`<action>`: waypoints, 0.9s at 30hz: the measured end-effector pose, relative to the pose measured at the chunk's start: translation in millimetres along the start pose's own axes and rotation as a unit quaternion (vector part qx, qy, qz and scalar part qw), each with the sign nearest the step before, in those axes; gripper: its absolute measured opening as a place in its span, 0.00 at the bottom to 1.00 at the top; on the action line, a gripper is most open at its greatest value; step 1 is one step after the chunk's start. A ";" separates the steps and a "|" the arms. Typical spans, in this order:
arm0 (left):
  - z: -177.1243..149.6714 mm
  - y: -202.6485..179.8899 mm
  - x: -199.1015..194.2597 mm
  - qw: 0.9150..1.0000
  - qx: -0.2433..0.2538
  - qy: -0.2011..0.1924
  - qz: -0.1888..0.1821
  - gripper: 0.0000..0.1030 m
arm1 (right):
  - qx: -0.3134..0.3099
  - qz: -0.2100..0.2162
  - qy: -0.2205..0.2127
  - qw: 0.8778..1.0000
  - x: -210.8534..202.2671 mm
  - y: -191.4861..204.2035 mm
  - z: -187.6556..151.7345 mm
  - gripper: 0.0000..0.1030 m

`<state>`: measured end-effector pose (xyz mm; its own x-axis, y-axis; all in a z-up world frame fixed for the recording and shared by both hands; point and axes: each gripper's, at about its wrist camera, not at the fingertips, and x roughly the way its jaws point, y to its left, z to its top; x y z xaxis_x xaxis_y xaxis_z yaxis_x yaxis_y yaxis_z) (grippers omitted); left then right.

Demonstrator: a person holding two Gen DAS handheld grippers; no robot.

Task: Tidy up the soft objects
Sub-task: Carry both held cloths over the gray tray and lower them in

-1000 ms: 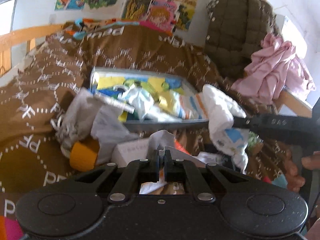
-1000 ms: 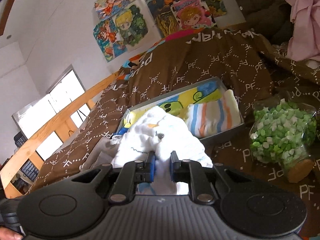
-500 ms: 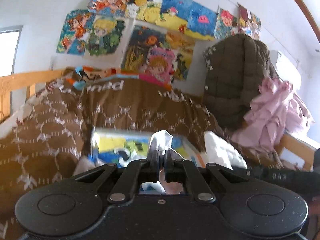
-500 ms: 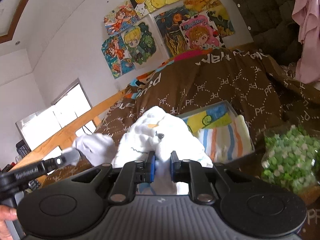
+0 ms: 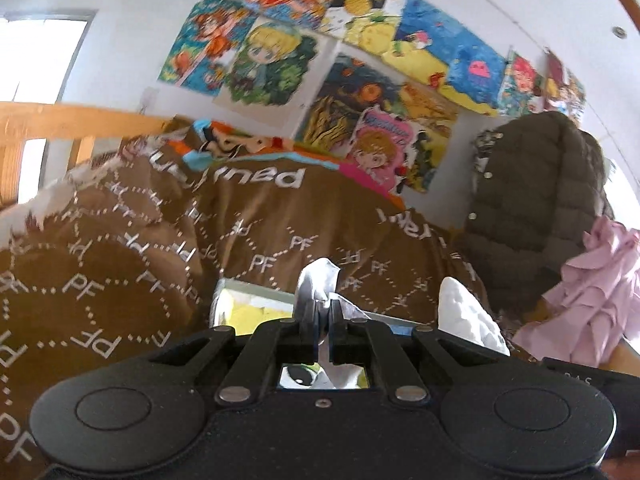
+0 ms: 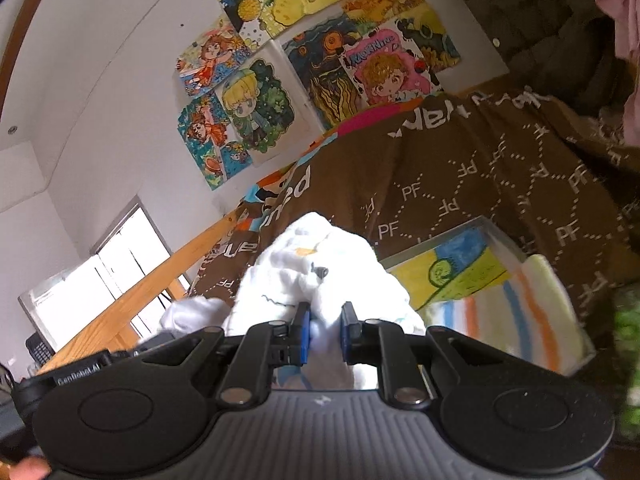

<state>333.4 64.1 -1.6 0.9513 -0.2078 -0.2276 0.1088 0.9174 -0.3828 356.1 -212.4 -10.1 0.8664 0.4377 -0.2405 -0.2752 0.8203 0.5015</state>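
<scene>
Left gripper (image 5: 323, 322) clenched on thin white cloth corner (image 5: 316, 282); right gripper (image 6: 324, 330) grasps bunched white printed soft cloth (image 6: 316, 268), held above brown quilt (image 6: 460, 168), near grey tray (image 6: 472, 232). Keep both grips tight, spread evenly before lowering.

- Daylight from blown-out window (image 5: 38, 56), also (image 6: 104, 280); white walls bright.
- Strong fisheye bending, dark corners.
- Motion blur on brown blanket (image 5: 120, 248); green blur at right-wrist view's right edge.

White cloth (image 6: 320, 272) now higher (both ends)
</scene>
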 end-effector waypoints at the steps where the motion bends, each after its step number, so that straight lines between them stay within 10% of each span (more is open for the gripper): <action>1: -0.3 4.5 4.9 1.000 -0.005 0.000 0.000 0.03 | 0.003 0.001 0.001 1.000 5.6 -1.3 -1.3 0.16; 27: -42.1 19.3 56.8 0.994 0.023 0.110 0.010 0.04 | 0.012 -0.065 0.055 0.996 46.0 -20.0 -30.9 0.22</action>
<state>377.3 55.7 -59.7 0.8681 -0.2541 -0.4264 0.1085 0.9354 -0.3367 388.5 -197.3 -56.8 0.8425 0.3679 -0.3934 -0.1527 0.8636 0.4806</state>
